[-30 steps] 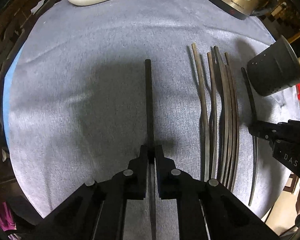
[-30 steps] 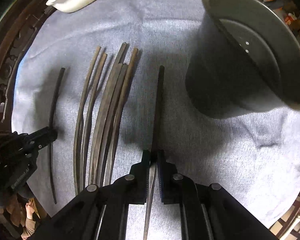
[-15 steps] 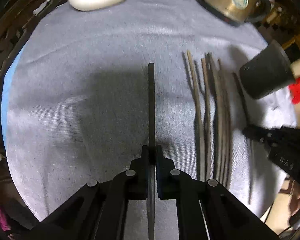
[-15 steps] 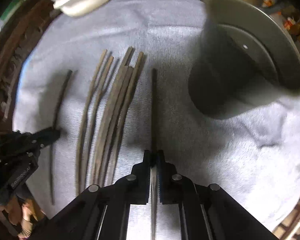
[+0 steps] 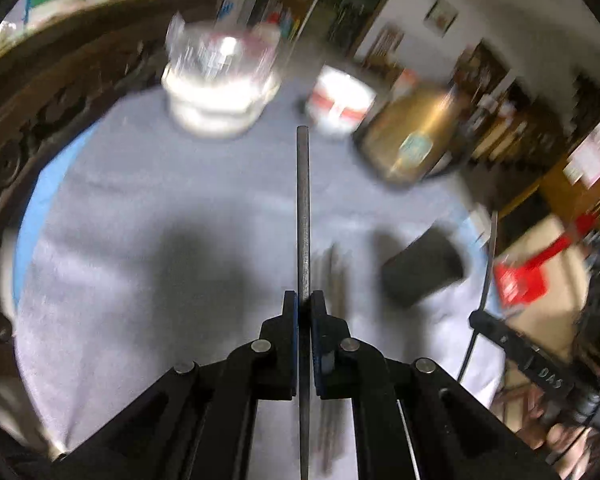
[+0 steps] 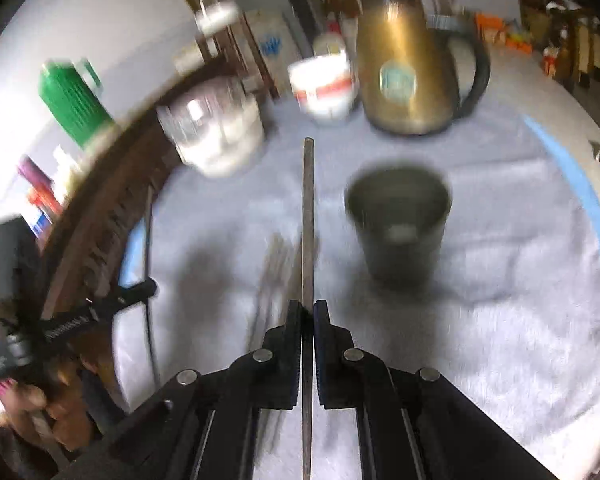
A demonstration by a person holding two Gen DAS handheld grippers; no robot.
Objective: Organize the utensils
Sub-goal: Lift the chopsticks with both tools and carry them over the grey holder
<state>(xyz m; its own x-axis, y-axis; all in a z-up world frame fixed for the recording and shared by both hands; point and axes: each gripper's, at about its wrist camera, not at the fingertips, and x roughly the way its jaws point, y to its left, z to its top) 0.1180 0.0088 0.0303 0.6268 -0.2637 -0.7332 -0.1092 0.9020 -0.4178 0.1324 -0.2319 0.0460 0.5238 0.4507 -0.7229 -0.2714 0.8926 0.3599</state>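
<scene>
Both grippers have lifted off the cloth point(image 6: 480, 340), left gripper point(image 5: 304, 308) and right gripper point(image 6: 307, 316) each pinching one chopstick; next, tip them into the dark holder point(image 6: 398, 232) beyond the loose chopsticks point(image 6: 274, 272).

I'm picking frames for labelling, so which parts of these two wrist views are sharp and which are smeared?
Left wrist view: the left gripper and its held chopstick are crisp; the cloth, white container and dark holder are motion-smeared. Right wrist view: the right gripper and its chopstick are sharp; the kettle and loose chopsticks blur. Both bow with fisheye.
</scene>
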